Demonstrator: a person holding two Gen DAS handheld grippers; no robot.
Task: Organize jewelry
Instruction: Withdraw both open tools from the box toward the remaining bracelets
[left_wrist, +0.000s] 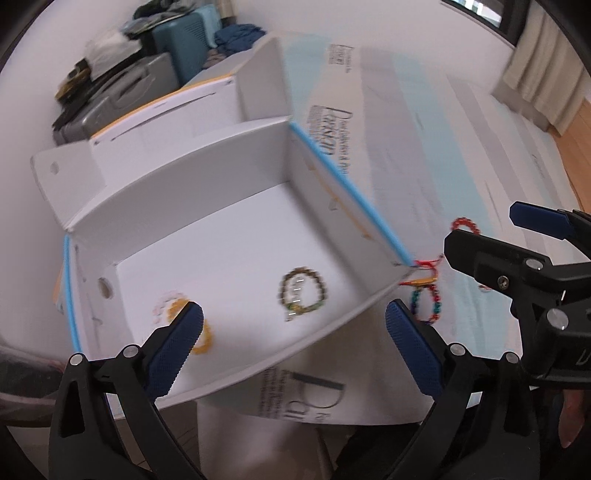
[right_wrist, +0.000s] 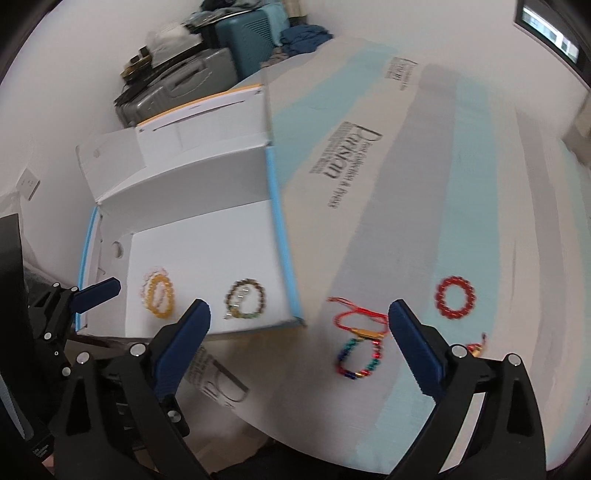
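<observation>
White box under the spread, empty left gripper; 2 bracelets inside, amber and brown. Beside it on the worktop, a multicolour bracelet.

Spread, empty right gripper; 3 bracelets outside: red cord, multicolour, red beads. Roughly halfway, probably.

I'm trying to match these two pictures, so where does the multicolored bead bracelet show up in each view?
Left wrist: multicolored bead bracelet lies right of center, outside the white box's near corner.
Right wrist: multicolored bead bracelet lies low, right of center, between the open fingers.
Shared landmark: the box's blue edge.
</observation>
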